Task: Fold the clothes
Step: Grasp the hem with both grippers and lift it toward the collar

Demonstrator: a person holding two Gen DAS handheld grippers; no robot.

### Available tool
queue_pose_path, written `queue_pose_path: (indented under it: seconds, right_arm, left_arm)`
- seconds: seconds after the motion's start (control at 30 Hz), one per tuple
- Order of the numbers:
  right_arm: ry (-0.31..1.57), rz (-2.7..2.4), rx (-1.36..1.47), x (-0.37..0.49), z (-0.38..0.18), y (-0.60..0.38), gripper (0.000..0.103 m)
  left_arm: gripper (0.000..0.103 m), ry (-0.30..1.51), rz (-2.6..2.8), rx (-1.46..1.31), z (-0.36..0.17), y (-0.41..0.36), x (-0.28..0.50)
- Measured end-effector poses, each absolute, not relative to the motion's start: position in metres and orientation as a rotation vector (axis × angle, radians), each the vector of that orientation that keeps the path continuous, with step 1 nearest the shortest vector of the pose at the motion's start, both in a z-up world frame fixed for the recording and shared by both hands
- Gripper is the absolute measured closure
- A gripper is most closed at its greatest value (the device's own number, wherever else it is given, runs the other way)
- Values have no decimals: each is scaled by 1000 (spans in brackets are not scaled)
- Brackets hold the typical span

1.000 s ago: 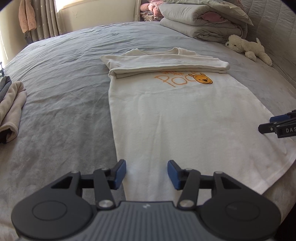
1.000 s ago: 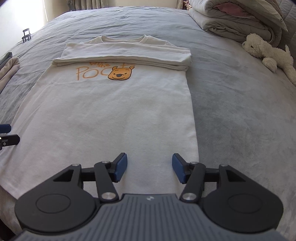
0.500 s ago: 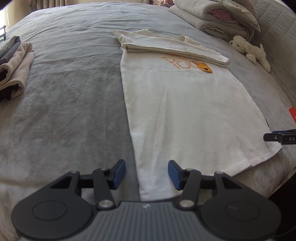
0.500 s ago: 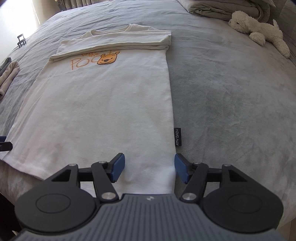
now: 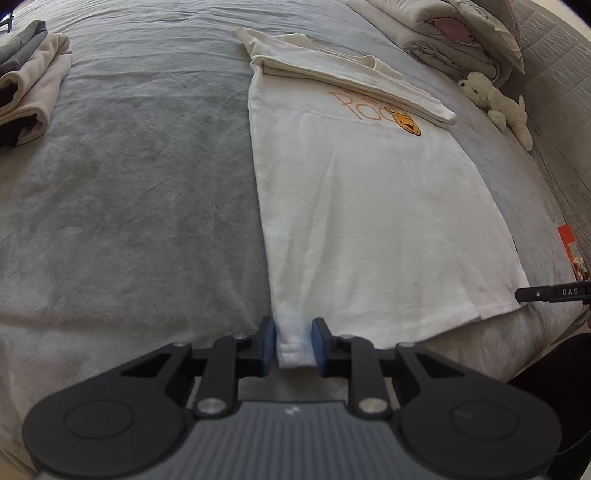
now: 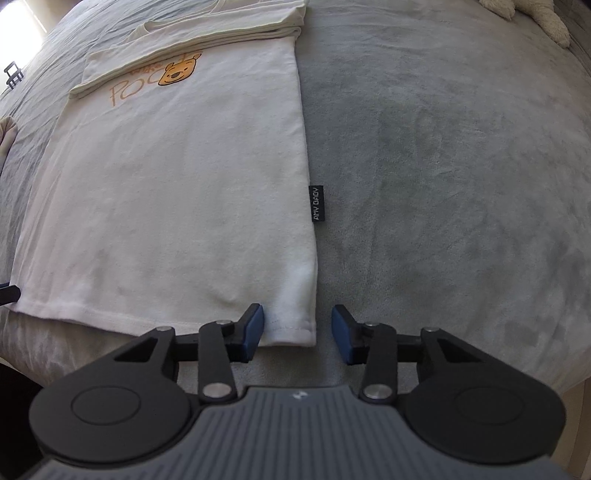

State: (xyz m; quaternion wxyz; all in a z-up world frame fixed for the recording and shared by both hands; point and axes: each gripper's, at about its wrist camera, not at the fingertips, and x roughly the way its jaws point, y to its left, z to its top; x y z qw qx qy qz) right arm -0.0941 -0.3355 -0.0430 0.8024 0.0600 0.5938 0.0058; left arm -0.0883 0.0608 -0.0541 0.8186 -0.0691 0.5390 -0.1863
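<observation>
A cream T-shirt with an orange bear print lies flat on the grey bed, its top part folded down over the print. My left gripper straddles the shirt's near left hem corner. Its jaws are closing with the fabric between the blue pads. My right gripper sits at the near right hem corner of the T-shirt. Its jaws are closing too: the left pad touches the cloth and the right pad stands clear of the shirt's edge. A finger of the right gripper shows at the left view's right edge.
Folded beige and grey clothes lie at the left. A white plush toy and a pile of folded bedding sit at the far right. A black label sticks out of the shirt's right seam. The bed's near edge runs just below both grippers.
Both grippers have drawn back to the shirt's bottom hem and tipped downward. Their jaws have narrowed, the left around the left corner and the right around the right corner.
</observation>
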Motion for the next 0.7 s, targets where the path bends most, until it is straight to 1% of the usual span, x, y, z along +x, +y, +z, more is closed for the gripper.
queue_pose_path:
  seconds: [0.07,0.1,0.13,0.17,0.43,0.6,0.7]
  right_arm:
    - [1281,39,128,-95,-43,-334,84]
    - [1277,48,140,-96,-41,-335,88]
    - [1271,56,155,-97,-39,-337,94]
    - [1260,62,171,-98,-36,-339,96]
    - [1147,82,293,-96,-9,-360,96]
    - [1086,56,364,-74,-1,-366,96]
    - [1064,31,411,-57,-3,-374,96]
  left_arm:
    - [90,1149,-413,-149,-53,61,-90]
    - [91,1142,-415,-152,-52,61,-91]
    - [91,1136,-418,-163,-50,63,-91]
    - [92,1130,-421,-175,-49,64,-92]
    - [92,1059,-456,-296,-25,74,-85]
    - [92,993,-438,-356,-9,75,-63]
    - [92,977,-410,-395,-10,76,-42]
